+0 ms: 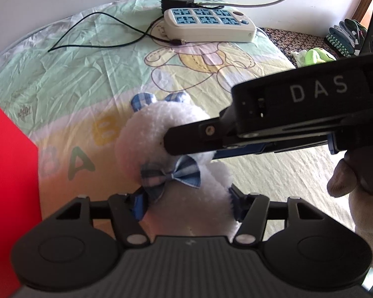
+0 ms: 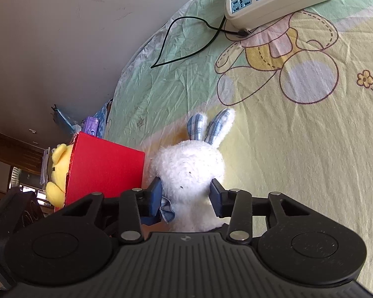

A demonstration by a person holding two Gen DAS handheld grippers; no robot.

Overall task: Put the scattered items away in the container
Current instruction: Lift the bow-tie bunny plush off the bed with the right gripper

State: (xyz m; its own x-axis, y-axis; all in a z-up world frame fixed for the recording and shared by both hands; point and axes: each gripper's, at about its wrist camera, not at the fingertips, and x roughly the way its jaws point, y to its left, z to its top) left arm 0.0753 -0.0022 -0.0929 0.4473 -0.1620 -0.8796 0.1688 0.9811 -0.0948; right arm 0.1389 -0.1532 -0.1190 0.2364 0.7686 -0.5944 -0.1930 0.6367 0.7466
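A white plush bunny [image 1: 161, 129] with blue checked ears and a bow tie lies on the printed bedsheet [image 1: 74, 74]. My left gripper [image 1: 186, 204] is shut on its lower body. My right gripper [image 2: 186, 197] is shut on its head from the side [image 2: 189, 168]; in the left wrist view it reaches in from the right [image 1: 191, 139]. The red container [image 2: 104, 171] stands just left of the bunny, with a yellow plush bear [image 2: 58, 171] showing at its open side. In the left wrist view its red wall [image 1: 10, 186] fills the left edge.
A white power strip [image 1: 209, 23] with blue sockets and a black adapter lies at the far side of the bed, a black cable [image 1: 97, 34] trailing left. Folded clothes [image 1: 345, 37] sit at the far right. A wall runs behind the bed.
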